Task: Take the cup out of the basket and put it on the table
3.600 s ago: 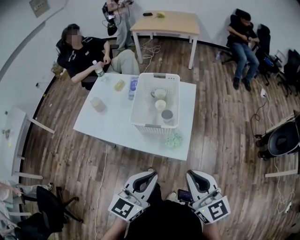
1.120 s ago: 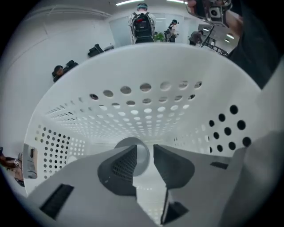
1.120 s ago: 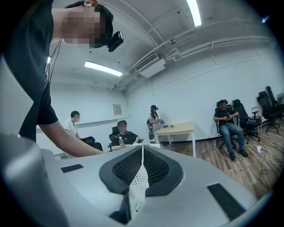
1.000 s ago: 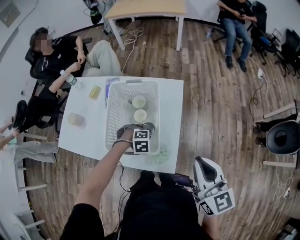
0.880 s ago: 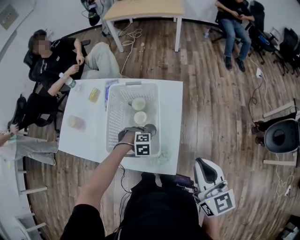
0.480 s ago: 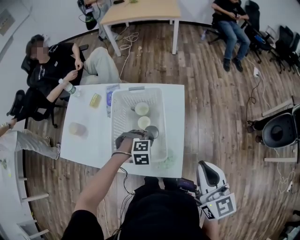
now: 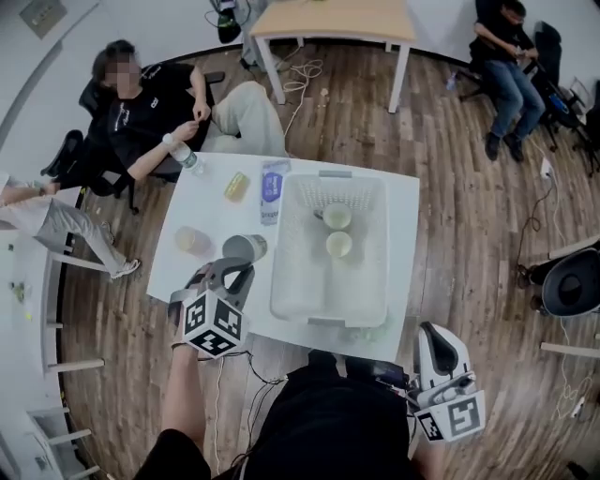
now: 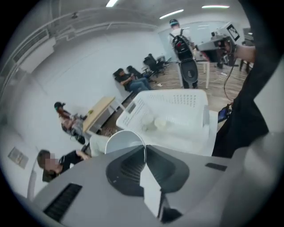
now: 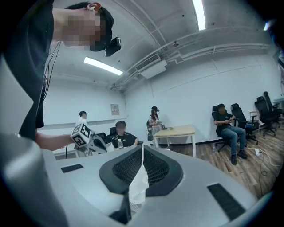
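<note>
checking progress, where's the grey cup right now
In the head view the grey cup is outside the basket, just left of it over the white table, its rim pinched in the left gripper.

Setting: open office or lab room. Indicators: wood-plank floor (image 7: 450,216), white walls (image 7: 141,23), ceiling strip lights (image 9: 199,13), exposed ceiling pipes (image 9: 213,42). Furniture: white table (image 7: 211,211), wooden-top desk (image 7: 328,19), black swivel chair (image 7: 574,281). Loose cables (image 7: 298,80) on floor. Seated person (image 7: 155,108) beside white table.
</note>
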### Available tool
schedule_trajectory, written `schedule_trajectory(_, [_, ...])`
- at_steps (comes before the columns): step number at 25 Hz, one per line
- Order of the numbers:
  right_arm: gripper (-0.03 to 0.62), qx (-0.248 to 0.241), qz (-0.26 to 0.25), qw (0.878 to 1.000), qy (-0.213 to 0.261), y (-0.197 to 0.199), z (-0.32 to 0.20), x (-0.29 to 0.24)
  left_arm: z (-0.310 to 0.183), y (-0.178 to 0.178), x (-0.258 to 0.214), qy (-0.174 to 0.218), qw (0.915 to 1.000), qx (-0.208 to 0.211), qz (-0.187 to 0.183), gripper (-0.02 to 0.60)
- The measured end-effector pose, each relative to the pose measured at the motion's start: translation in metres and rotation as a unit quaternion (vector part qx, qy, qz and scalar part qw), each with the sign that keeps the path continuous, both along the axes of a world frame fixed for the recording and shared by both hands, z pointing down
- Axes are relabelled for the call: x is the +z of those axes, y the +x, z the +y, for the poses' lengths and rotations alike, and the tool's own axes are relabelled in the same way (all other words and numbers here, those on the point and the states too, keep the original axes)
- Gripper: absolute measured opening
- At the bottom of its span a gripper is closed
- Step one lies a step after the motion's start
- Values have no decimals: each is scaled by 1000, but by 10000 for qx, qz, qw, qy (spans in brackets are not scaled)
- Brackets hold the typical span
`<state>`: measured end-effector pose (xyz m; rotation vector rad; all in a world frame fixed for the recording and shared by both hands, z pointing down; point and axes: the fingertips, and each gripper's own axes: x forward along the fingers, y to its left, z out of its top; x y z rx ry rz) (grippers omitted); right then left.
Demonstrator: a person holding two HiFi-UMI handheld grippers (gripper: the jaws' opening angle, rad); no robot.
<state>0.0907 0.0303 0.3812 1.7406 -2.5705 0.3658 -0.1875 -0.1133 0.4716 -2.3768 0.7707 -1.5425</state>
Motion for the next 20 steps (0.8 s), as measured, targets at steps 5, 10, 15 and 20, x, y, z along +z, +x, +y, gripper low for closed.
schedule_trajectory(5, [26,-229,117,9996,-102,-30,-14,4,5,-122,132,-947,9873,-1133,-583,21])
schedule_trajectory(10, [26,-366,285,9987,-217,-54,-25,4,7,-150,203,-1340,9800,-1292,-703,21])
schedule_trajectory(15, [26,-466,355,9980,-256,-72,-30,3,3,-149,212,-1408,9807,-1195,-638,21])
schedule_trajectory(20, [26,-432,344,9982,-245,-76,-31,3,5,-149,215,-1489,9807,-1077,-671,62])
